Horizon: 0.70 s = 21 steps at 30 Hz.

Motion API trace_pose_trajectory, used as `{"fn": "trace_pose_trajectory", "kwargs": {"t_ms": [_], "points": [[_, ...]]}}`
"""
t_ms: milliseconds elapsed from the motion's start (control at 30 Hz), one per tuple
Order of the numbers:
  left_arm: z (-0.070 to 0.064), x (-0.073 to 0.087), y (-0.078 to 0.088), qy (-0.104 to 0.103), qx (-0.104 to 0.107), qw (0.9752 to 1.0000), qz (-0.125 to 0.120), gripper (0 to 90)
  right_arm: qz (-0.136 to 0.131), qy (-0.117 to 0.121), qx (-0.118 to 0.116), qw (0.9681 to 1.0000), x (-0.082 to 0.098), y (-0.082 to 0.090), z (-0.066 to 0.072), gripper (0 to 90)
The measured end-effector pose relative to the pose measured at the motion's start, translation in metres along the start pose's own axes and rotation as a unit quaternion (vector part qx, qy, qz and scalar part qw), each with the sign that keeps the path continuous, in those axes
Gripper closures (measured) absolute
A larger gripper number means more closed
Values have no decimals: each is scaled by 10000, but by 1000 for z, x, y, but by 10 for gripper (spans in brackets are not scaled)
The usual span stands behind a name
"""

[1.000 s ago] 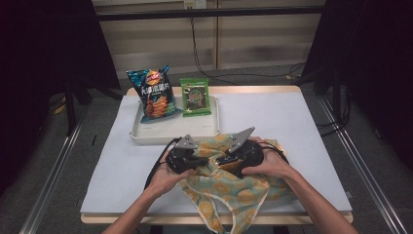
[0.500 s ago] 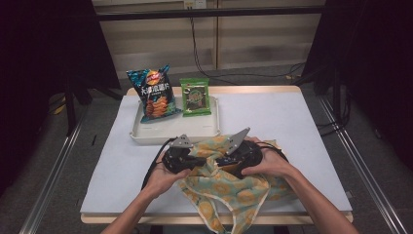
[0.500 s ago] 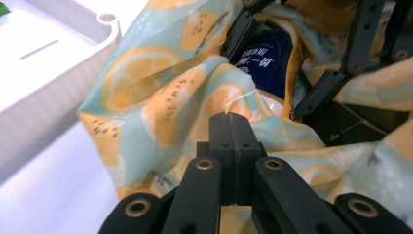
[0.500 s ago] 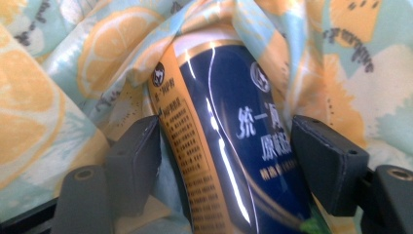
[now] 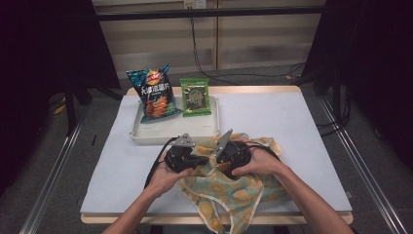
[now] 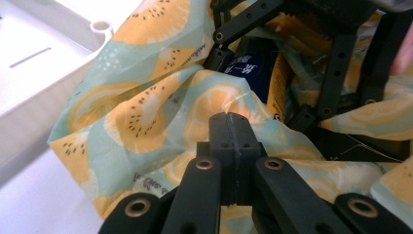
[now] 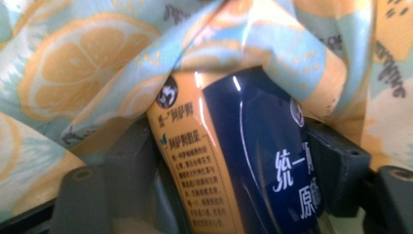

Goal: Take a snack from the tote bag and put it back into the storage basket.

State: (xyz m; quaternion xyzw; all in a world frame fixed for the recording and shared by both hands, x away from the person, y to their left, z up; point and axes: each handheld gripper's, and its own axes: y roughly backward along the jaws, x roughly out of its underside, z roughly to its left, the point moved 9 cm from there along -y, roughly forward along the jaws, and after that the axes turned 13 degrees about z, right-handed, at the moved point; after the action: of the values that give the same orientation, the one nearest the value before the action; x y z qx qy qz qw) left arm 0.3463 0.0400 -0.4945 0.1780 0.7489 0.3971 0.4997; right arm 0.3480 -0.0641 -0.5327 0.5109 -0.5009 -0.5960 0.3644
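Between the right gripper's jaws sits the drink carton, clamped, half inside the lemon-print bag; left gripper (pinched on fabric) should keep the mouth wide.

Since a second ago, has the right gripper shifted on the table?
Barely: in the high view the right gripper sits a touch nearer the white tray, its jaws clamping a navy-and-orange carton inside the citrus-print bag.

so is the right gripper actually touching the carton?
Touching. The right gripper view shows the carton clamped between the right gripper's black jaws, both sides pressed against it, with the bag draped over the top.
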Motion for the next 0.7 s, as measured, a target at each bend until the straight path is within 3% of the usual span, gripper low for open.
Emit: {"fn": "trace_pose_trajectory", "kwargs": {"t_ms": [100,367,467,700], "points": [[2,0,4,26,78,9999,-95,900,23,107,83,9999,5,1,-1,380],[4,-1,12,27,-3,9999,-151,900,-119,-3,67,9999,18,9,0,391],[7,1,17,96,-60,9998,-162,900,-257,-10,111,9996,23,14,-4,391],[11,3,15,178,-89,9997,-118,900,-721,-289,142,9969,40,35,-6,393]]}}
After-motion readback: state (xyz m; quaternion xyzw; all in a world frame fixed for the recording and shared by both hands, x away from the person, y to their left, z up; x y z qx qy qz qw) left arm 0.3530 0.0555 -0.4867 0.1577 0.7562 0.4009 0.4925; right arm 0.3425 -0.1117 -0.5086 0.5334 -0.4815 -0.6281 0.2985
